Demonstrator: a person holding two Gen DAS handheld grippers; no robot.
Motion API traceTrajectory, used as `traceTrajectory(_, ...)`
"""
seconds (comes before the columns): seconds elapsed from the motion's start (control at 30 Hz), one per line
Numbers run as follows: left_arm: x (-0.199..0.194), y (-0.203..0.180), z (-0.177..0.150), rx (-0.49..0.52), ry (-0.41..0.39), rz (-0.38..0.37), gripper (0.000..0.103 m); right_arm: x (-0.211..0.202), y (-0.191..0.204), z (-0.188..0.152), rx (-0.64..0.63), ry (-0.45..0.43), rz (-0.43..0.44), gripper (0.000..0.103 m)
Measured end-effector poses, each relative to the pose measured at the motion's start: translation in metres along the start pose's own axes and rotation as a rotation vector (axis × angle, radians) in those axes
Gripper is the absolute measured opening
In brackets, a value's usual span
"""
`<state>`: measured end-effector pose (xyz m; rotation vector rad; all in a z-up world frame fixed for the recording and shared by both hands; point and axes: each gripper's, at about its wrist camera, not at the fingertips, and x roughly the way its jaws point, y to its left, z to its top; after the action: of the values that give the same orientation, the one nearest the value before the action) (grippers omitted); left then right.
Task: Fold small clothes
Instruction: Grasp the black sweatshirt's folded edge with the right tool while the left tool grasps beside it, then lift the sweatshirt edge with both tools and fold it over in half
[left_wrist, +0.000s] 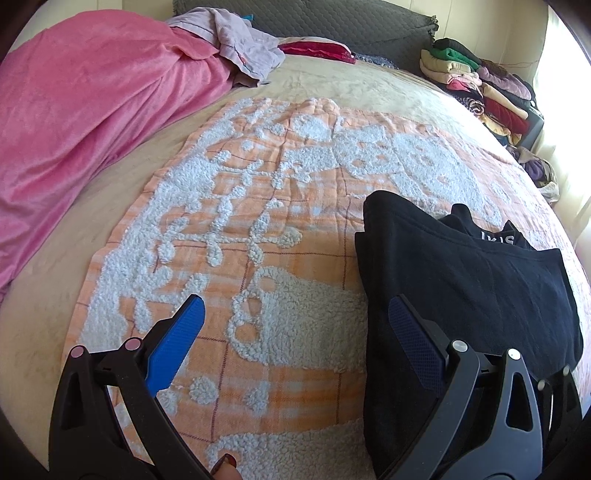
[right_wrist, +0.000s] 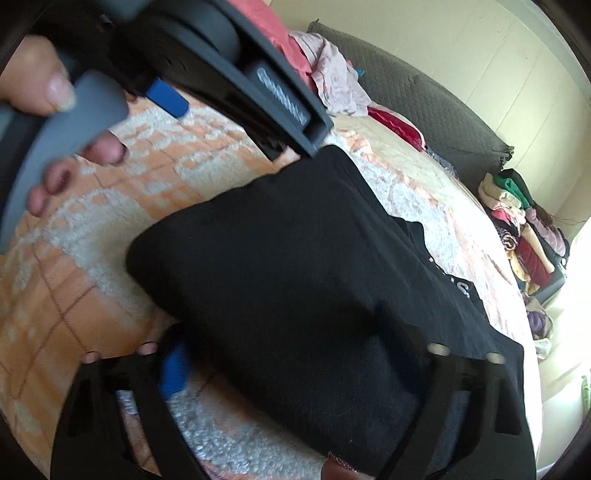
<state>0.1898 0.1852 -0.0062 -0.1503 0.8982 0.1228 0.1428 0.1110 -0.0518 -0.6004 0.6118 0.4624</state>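
A folded black garment (left_wrist: 465, 288) lies on the orange and white towel (left_wrist: 258, 221) spread over the bed. My left gripper (left_wrist: 295, 321) is open; its right finger rests over the garment's left edge, its left finger over the towel. In the right wrist view the black garment (right_wrist: 295, 266) fills the middle and covers the right gripper's fingertips; the right gripper (right_wrist: 295, 369) has its fingers spread wide around the garment's near part. The left gripper's body (right_wrist: 221, 74) and the hand holding it show at the upper left.
A pink blanket (left_wrist: 85, 122) lies at the left. A pale crumpled garment (left_wrist: 236, 40) and a red item (left_wrist: 317, 50) lie at the far end by grey pillows (left_wrist: 332, 18). A stack of folded clothes (left_wrist: 484, 85) stands at the far right.
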Motion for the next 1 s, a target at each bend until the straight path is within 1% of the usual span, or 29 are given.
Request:
traceTrajectory(0.1, 0.002, -0.001, 0.001, -0.002, 0.002, -0.01, 0.093, -0.012, -0.001, -0.001, 0.003, -0.059, 0.02, 0.042)
traceTrajectory(0.13, 0.002, -0.002, 0.001, -0.004, 0.002, -0.017, 0.093, -0.015, 0.001, -0.001, 0.007, -0.07, 0.022, 0.035)
traceTrajectory(0.17, 0.002, -0.002, 0.002, -0.008, 0.003, -0.026, 0.093, -0.018, 0.0, -0.001, 0.013, -0.083, 0.031, 0.022)
traceTrajectory(0.2, 0.002, -0.003, 0.002, -0.01, 0.004, -0.031, 0.093, -0.021, -0.001, -0.002, 0.015, -0.092, 0.026, 0.021)
traceTrajectory(0.27, 0.003, -0.005, 0.004, -0.016, 0.011, -0.048, 0.093, -0.025, -0.004, -0.004, 0.028, -0.109, 0.025, 0.014)
traceTrajectory(0.33, 0.004, -0.007, 0.005, -0.025, 0.018, -0.077, 0.093, -0.03, -0.007, -0.005, 0.045, -0.125, 0.026, 0.012)
traceTrajectory(0.37, 0.006, -0.008, 0.005, -0.038, 0.025, -0.103, 0.093, -0.033, -0.009, -0.006, 0.052, -0.137, 0.024, 0.011)
traceTrajectory(0.5, 0.013, -0.005, 0.008, -0.142, 0.073, -0.271, 0.093, -0.043, -0.016, -0.011, 0.083, -0.167, 0.032, 0.01)
traceTrajectory(0.57, 0.016, -0.007, 0.01, -0.171, 0.089, -0.316, 0.093, -0.047, -0.021, -0.013, 0.11, -0.177, 0.043, 0.009)
traceTrajectory(0.7, 0.024, -0.018, 0.015, -0.168, 0.121, -0.352, 0.093, -0.055, -0.027, -0.015, 0.132, -0.2, 0.047, 0.009)
traceTrajectory(0.8, 0.031, -0.027, 0.018, -0.174, 0.16, -0.394, 0.093, -0.06, -0.03, -0.017, 0.143, -0.214, 0.045, 0.009)
traceTrajectory(0.87, 0.033, -0.035, 0.019, -0.166, 0.176, -0.399, 0.093, -0.064, -0.033, -0.019, 0.151, -0.223, 0.041, 0.009)
traceTrajectory(0.93, 0.033, -0.046, 0.019, -0.146, 0.185, -0.412, 0.089, -0.069, -0.037, -0.021, 0.159, -0.237, 0.03, 0.009)
traceTrajectory(0.97, 0.033, -0.05, 0.02, -0.143, 0.186, -0.423, 0.08, -0.07, -0.039, -0.022, 0.163, -0.242, 0.026, 0.009)
traceTrajectory(1.0, 0.032, -0.054, 0.021, -0.142, 0.186, -0.429, 0.066, -0.073, -0.041, -0.023, 0.17, -0.247, 0.022, 0.008)
